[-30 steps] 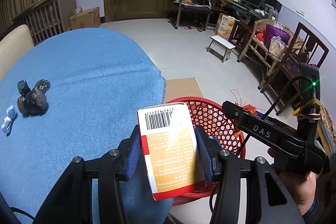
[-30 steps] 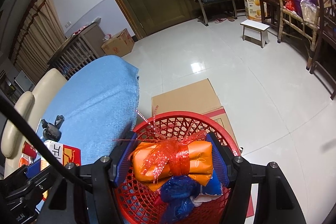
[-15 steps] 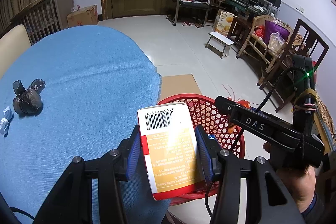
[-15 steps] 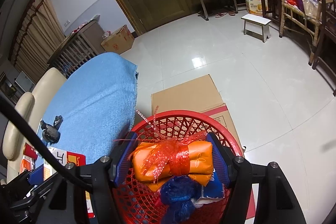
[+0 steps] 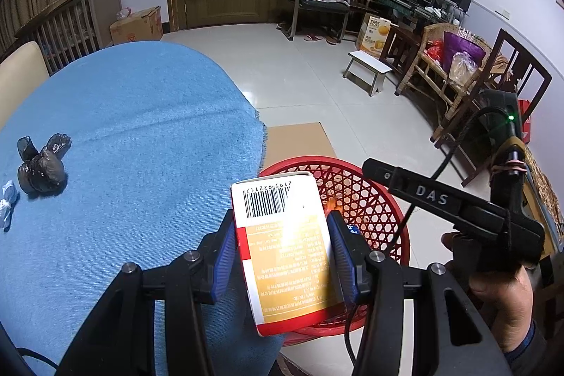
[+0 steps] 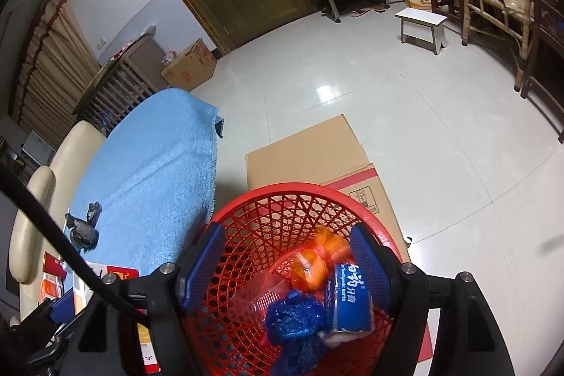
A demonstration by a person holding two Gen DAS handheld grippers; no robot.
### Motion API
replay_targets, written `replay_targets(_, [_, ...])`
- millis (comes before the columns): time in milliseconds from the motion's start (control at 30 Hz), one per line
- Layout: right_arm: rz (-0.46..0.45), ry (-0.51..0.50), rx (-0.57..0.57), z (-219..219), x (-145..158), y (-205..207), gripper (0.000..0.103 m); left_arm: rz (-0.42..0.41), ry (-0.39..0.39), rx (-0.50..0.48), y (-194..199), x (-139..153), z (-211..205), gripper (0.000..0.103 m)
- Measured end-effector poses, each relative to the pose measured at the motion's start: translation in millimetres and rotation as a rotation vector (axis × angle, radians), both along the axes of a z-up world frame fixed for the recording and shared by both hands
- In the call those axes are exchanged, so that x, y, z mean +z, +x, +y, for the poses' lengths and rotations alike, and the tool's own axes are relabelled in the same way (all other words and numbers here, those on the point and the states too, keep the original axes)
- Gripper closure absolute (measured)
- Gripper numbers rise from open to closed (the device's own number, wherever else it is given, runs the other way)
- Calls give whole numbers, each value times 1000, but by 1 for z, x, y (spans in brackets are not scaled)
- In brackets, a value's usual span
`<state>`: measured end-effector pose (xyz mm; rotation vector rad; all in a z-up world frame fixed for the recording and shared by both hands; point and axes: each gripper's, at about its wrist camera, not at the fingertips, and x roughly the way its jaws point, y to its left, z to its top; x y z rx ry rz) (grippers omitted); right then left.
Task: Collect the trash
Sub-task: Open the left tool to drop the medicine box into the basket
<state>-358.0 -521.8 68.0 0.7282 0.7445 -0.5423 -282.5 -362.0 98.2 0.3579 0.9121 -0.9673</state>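
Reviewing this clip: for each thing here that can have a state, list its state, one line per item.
left gripper: shut on the barcoded carton, held beside the basket.
right gripper: jaws just opened, nothing between them, above the basket.
red mesh basket: on the floor, partly filled.
orange wrapped package: blurred, inside the basket.
blue crumpled bag: lying in the basket.
black knotted bag: on the blue tablecloth, not yet collected.

Red basket (image 6: 268,199): glossy plastic lattice. Surface cloth (image 5: 123,129): matt blue woven fabric. Carton (image 5: 285,256): glossy printed card. Floor (image 6: 405,115): polished tile. Flattened box (image 6: 310,157): matt cardboard.
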Motion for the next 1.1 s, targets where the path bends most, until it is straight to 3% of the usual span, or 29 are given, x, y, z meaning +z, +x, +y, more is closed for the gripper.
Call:
replay_targets(667, [-112,7,-111,-12,35,-57,26,-16,52,-66,-22,-11,-28,50])
replay_targets(767, [-125,1,-121,-14,41,-63,26,16,80,-82,-22,-18,-35,47])
replay_targets(867, [-130,-3,-128,-14,45,-67,26,36,116,-111,-26,-24,-43,30])
replay_targets(1100, [-126,-5,-127,-10,47,-69,26,0,124,-104,-26,-19,-33,29])
